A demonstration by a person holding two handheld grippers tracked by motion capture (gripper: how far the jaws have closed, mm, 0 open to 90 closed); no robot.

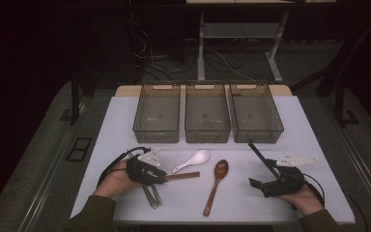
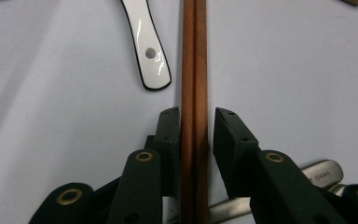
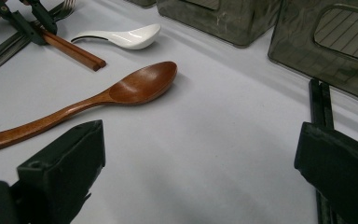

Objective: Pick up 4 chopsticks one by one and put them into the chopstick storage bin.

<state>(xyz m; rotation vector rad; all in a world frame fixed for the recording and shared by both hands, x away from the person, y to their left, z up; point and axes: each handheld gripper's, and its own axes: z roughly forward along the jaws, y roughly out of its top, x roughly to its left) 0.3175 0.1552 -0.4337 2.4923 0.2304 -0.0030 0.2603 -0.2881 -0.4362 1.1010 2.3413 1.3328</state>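
Observation:
A pair of brown wooden chopsticks (image 1: 183,175) (image 2: 194,56) lies on the white table, running between the jaws of my left gripper (image 1: 165,176) (image 2: 196,114). One pad touches the sticks and a thin gap shows at the other pad, so the gripper is open. A white ceramic spoon (image 1: 192,161) (image 2: 147,46) lies just beyond the sticks. A wooden spoon (image 1: 216,183) (image 3: 121,91) rests at the table's middle. My right gripper (image 1: 261,173) (image 3: 198,135) stands wide open over bare table, with black chopsticks (image 1: 261,155) (image 3: 319,102) beside its far jaw.
Three smoky clear bins (image 1: 157,113) (image 1: 206,113) (image 1: 256,113) stand in a row at the back of the table (image 1: 121,121). Metal cutlery (image 1: 152,195) (image 2: 307,175) lies under and behind my left gripper. The floor beyond is dark, with cables and a desk frame.

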